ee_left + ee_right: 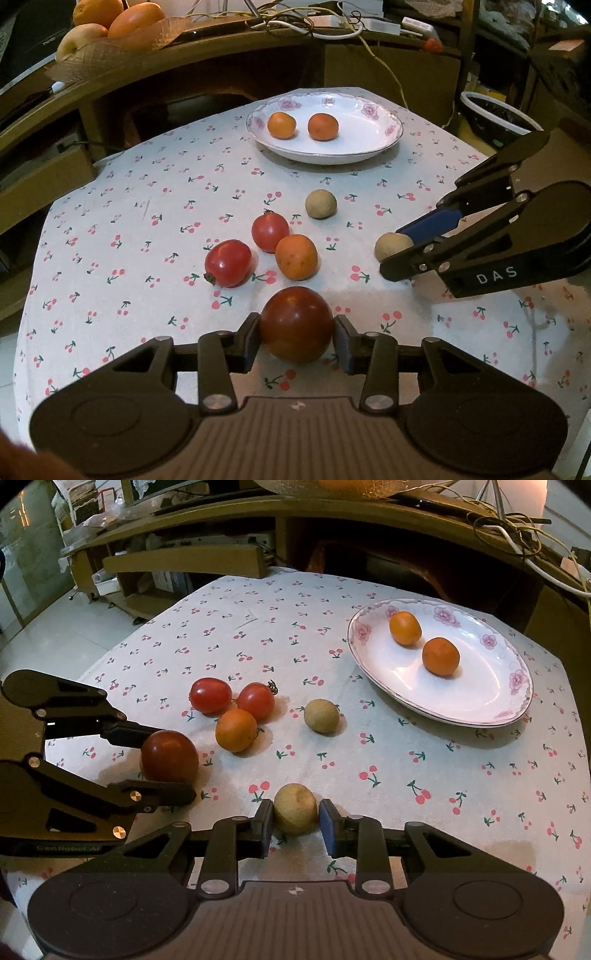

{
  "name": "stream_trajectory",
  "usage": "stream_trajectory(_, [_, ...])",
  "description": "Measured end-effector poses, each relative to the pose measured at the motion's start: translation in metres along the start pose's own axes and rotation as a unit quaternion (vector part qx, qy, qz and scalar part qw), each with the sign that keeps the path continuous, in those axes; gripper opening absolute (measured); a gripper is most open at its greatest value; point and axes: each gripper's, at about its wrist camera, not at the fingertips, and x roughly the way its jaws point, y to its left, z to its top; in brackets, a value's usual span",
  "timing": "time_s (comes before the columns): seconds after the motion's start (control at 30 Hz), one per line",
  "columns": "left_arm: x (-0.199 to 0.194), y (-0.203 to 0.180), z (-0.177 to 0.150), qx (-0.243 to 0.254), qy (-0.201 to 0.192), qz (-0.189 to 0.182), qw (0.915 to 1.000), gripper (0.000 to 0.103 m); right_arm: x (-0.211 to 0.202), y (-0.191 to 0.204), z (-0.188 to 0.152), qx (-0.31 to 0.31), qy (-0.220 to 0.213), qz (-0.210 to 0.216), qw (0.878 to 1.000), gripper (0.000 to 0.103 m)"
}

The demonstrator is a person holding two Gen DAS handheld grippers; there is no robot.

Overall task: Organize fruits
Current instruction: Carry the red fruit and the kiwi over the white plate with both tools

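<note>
From the left wrist view, the left hand-held gripper [296,334] has its two fingers on either side of a large dark red round tomato [296,324], which sits on the counter covered by a white cherry-print cloth [122,206]. The left pad touches the tomato's side; the right pad stands just beside it with a thin gap, so the jaws are apart and not clamped. The white floral-rimmed china plate [373,118] lies well beyond the tomato and holds two small orange round fruits [282,125]. Between the plate and the tomato lie a cluster of two bright red tomatoes [228,263] and one orange fruit [296,257], plus a tan round fruit [321,204]. Right of the cluster, the right hand-held gripper [397,247] straddles a second tan round fruit [392,245].

From the right wrist view, the right hand-held gripper [295,821] has that second tan fruit [294,808] between its fingers. Its left pad touches the fruit, its right pad stands slightly off, so the jaws are apart. The plate [480,701] lies well beyond it to the right. The left hand-held gripper [168,760] brackets the dark tomato [169,756] at left.
</note>
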Motion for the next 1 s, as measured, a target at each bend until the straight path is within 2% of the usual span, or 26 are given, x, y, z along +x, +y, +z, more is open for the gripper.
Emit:
stream_trajectory(0.2, [0.001, 0.000, 0.000, 0.001, 0.002, 0.000, 1.0000, 0.049, -0.001, 0.000, -0.001, -0.002, 0.001, -0.002, 1.000, 0.035])
stream_trajectory(0.47, [0.001, 0.003, 0.002, -0.007, -0.001, 0.002, 1.0000, 0.052, -0.003, -0.002, -0.002, 0.004, 0.001, -0.003, 1.000, 0.035])
stream_trajectory(0.6, [-0.002, 0.004, 0.004, -0.012, -0.007, -0.003, 0.9999, 0.049, -0.004, 0.000, -0.001, 0.003, 0.002, 0.003, 1.000, 0.025])
stream_trajectory(0.63, [-0.003, 0.004, 0.004, -0.011, -0.008, -0.003, 0.9999, 0.045, -0.004, 0.001, 0.000, 0.001, 0.002, -0.001, 1.000, 0.025])
stream_trajectory(1.0, [-0.010, -0.002, 0.015, -0.004, -0.027, -0.001, 0.9996, 0.045, -0.013, 0.000, 0.004, 0.005, -0.016, -0.008, 1.000, 0.025])
